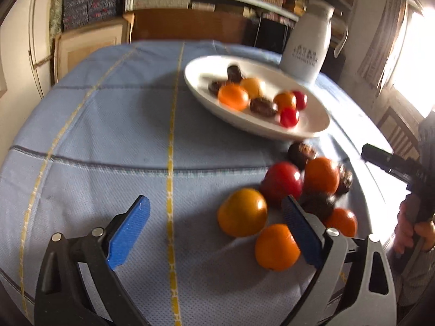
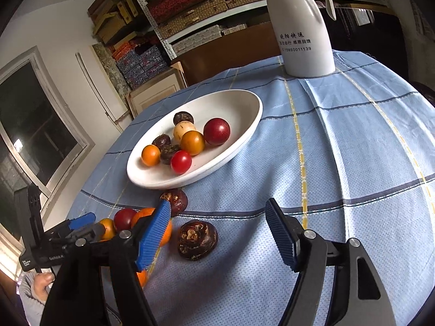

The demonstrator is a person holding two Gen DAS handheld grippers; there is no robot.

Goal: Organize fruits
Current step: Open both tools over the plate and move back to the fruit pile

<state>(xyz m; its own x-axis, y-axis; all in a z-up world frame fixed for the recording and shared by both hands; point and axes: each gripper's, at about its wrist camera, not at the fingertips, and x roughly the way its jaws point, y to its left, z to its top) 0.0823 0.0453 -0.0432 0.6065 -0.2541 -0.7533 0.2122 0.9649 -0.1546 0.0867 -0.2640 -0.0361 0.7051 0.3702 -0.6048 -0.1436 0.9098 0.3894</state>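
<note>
A white oval bowl [image 1: 312, 131] [image 2: 244, 114] on the blue cloth holds several small red, orange, yellow and dark brown fruits. Loose fruits lie in front of it: a yellow-orange one [image 1: 242, 212], orange ones [image 1: 276, 247], a red one [image 1: 282, 180] and dark brown ones [image 2: 198, 236]. My left gripper [image 1: 214, 231] is open and empty, its right finger beside the orange fruits. My right gripper [image 2: 217, 233] is open and empty, with a dark brown fruit lying between its fingers on the cloth. The left gripper shows in the right wrist view [image 2: 81, 224].
A tall white jug [image 1: 307, 40] [image 2: 304, 24] stands behind the bowl near the table's far edge. The round table's blue checked cloth [image 1: 108, 135] [image 2: 353, 149] falls away at the edges. Shelves with boxes and a window lie beyond.
</note>
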